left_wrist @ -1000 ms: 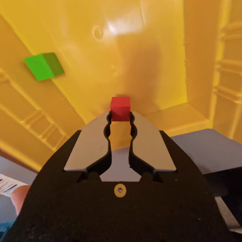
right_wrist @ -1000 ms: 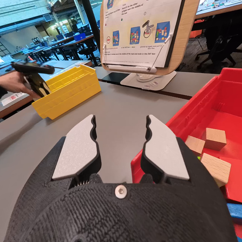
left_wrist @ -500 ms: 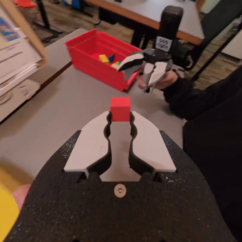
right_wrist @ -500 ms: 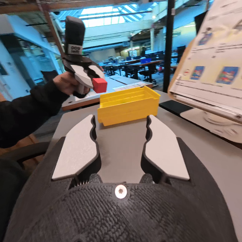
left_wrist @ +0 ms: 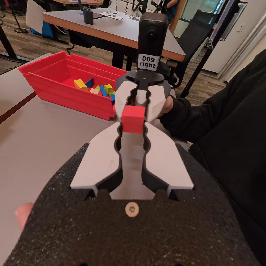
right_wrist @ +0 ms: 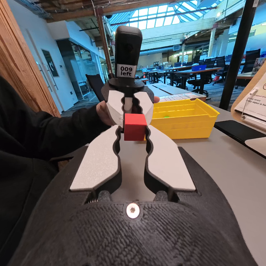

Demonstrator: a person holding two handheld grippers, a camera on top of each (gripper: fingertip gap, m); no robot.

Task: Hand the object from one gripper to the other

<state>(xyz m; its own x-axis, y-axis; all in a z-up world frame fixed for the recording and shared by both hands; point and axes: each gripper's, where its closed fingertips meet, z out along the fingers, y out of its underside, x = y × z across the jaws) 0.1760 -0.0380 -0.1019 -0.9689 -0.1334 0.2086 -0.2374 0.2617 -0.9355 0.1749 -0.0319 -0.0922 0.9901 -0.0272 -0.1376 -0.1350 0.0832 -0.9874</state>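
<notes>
A red cube (left_wrist: pixel 132 122) is clamped between the tips of my left gripper (left_wrist: pixel 132 127), held in the air over the grey table (left_wrist: pixel 43 144). My right gripper (left_wrist: pixel 133 113) faces it head-on from the far side, its fingers flanking the cube's far end. In the right wrist view the cube (right_wrist: pixel 134 129) stands between my right gripper's (right_wrist: pixel 133 129) tips. Its right pad (right_wrist: pixel 148 129) touches the cube, while a thin dark gap shows at its left pad (right_wrist: pixel 117 129). The left gripper (right_wrist: pixel 134 115) grips the cube from behind.
A red bin (left_wrist: pixel 69 95) with several coloured blocks stands on the table behind the right gripper. A yellow bin (right_wrist: pixel 187 126) holding a green block (right_wrist: pixel 166 116) stands behind the left gripper. A sheet stand (right_wrist: pixel 251 100) and a black slab (right_wrist: pixel 237 131) are at the right. The grippers are tip to tip, or close to it.
My left gripper lifted the red cube out of the yellow bin and swung it to the table's middle. My right gripper came up to meet it and narrowed its wide-open jaws around the cube.
</notes>
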